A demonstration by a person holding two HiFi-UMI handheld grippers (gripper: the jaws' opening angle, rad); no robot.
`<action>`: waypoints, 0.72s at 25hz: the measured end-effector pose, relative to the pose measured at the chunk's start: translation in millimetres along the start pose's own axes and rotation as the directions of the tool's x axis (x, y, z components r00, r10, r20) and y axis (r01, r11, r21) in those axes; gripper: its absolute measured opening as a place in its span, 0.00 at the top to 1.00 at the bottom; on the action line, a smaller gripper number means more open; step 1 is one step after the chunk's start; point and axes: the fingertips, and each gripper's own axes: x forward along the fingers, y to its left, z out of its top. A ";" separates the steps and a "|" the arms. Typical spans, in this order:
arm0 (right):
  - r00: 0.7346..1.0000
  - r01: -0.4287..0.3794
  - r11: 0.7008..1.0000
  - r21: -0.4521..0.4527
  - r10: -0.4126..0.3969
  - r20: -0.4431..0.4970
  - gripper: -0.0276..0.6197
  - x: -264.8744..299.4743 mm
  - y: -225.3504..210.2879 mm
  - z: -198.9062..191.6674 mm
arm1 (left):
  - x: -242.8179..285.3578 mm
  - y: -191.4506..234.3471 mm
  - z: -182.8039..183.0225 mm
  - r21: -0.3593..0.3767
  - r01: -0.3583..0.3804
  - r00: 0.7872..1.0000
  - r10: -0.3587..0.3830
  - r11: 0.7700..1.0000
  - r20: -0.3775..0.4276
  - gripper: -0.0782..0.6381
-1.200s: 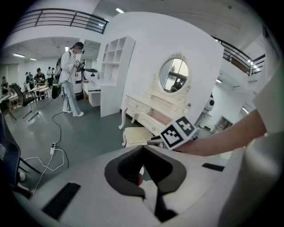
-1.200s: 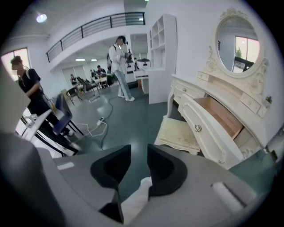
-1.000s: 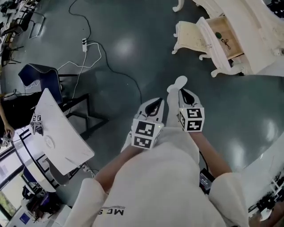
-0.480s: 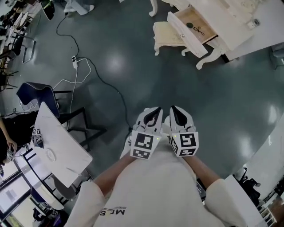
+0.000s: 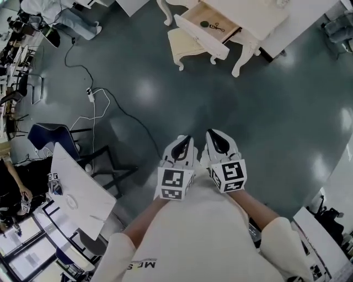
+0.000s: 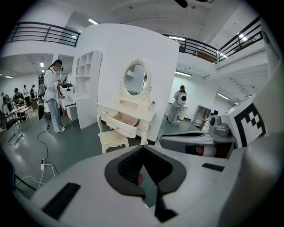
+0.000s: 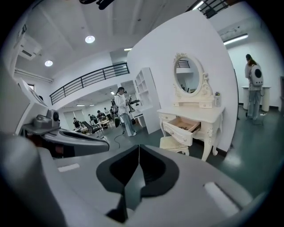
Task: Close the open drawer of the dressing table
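Observation:
The cream dressing table point(image 5: 259, 16) stands at the top of the head view, several steps away across the floor. Its drawer point(image 5: 207, 27) is pulled out, with two small dark items lying inside. In the gripper views the open drawer point(image 6: 123, 123) point(image 7: 183, 128) shows below the oval mirror point(image 6: 135, 80). My left gripper point(image 5: 186, 139) point(image 6: 143, 148) and right gripper point(image 5: 211, 134) point(image 7: 139, 146) are held side by side in front of my body, pointing toward the table. Both are shut with nothing between the jaws.
A cream stool point(image 5: 185, 47) stands on the floor in front of the drawer. A cable with a power strip point(image 5: 88, 92) trails over the floor at left, near a blue chair point(image 5: 47, 137) and a white desk point(image 5: 77, 190). People stand beside the furniture point(image 6: 52, 95) point(image 7: 254, 88).
In the head view the dressing table has slid from the upper right toward the top centre. Both grippers stay side by side and shut, now lower in the frame.

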 end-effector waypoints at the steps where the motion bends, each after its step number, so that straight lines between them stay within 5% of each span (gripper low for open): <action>1: 1.000 -0.006 1.000 0.002 0.006 -0.007 0.95 -3.8 -3.6 -2.3 | 1.8 -5.6 -3.0 -0.002 -0.006 1.000 0.006 1.000 -0.002 0.88; 11: 0.999 -0.035 0.999 -0.009 0.035 -0.024 0.95 3.0 -36.3 9.0 | 34.4 -15.0 19.0 -0.017 -0.022 1.000 0.022 1.000 -0.001 0.88; 18: 0.999 -0.024 0.999 -0.028 0.023 -0.036 0.95 58.8 -58.3 33.1 | 82.8 24.0 47.5 -0.014 -0.009 1.000 0.010 1.000 0.016 0.88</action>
